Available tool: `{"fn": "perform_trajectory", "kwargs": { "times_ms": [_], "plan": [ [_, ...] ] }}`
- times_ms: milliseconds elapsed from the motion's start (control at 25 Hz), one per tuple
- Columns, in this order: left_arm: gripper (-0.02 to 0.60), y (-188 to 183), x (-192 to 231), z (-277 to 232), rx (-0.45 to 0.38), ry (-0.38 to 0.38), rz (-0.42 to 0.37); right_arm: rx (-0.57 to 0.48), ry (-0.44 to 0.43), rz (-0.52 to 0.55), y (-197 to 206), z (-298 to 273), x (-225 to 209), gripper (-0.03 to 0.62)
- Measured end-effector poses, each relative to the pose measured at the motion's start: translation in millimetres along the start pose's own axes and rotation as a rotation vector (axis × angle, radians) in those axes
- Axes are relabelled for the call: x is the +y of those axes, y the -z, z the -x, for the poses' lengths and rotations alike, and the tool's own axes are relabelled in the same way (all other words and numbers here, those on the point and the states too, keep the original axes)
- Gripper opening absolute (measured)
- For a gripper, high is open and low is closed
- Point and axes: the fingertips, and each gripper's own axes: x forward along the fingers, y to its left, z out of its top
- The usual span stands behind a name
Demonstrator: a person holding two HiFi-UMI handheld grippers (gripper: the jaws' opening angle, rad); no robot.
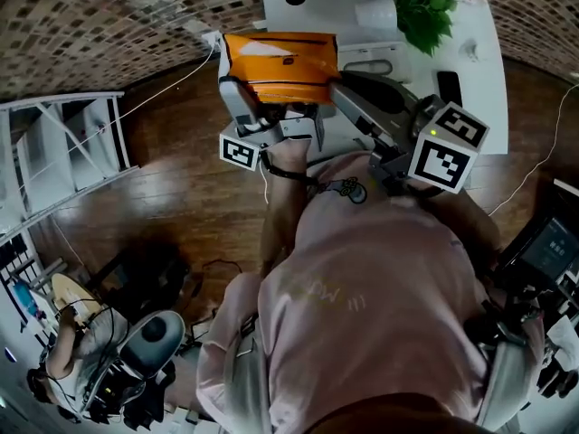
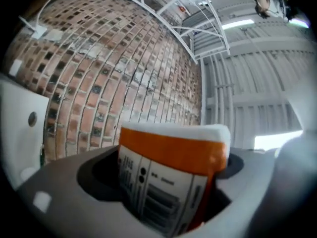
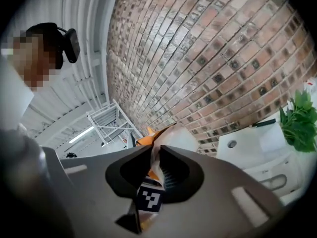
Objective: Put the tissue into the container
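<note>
An orange tissue pack [image 1: 280, 66] with a white printed label is held up in front of the person, above the white table's near edge. My left gripper [image 1: 271, 120] grips it from below, jaws spread wide and pressed on its sides; the pack [image 2: 168, 152] fills the gap of that gripper [image 2: 163, 192]. My right gripper [image 1: 342, 89] reaches in from the right and is shut on a thin flap of the pack's wrapper [image 3: 168, 138], pinched between the closed jaws [image 3: 156, 162]. I cannot pick out a container with certainty.
A white table [image 1: 479, 70] stands ahead against a brick wall, with a green plant [image 1: 423, 12] and a few white items on it. White metal shelving [image 1: 54, 152] stands to the left on the wooden floor. Chairs and gear crowd the lower left.
</note>
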Motion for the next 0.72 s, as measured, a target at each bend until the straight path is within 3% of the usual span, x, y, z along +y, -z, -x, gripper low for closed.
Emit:
{"fn": "perform_trajectory", "kwargs": {
  "times_ms": [80,200,320,440,520,600,680,720],
  "plan": [
    [0.489,-4,-1,2,-0.040,0.020,0.066,-0.009,-0.017,0.033,-2,-2,10,0.049],
    [0.455,-2,-5,1,-0.035,0.059,0.118,-0.034,-0.043,0.052,-2,4,18,0.052],
    [0.433,8,-2,0,-0.021,0.073,0.148,-0.139,-0.168,0.022,-14,27,25,0.099],
    [0.428,13,8,6,-0.042,0.064,0.188,-0.211,-0.260,0.088,-28,61,29,0.273],
    [0.426,18,12,12,-0.053,0.073,0.230,-0.199,-0.209,0.256,-33,85,21,0.321],
    [0.426,32,9,13,-0.036,0.092,0.269,-0.166,-0.093,0.568,-36,108,7,0.331],
    [0.426,56,0,11,0.018,0.113,0.286,-0.067,0.002,0.849,-30,126,-10,0.362],
    [0.426,71,-6,9,0.053,0.125,0.291,-0.008,0.002,0.898,-25,131,-15,0.387]
  ]
}}
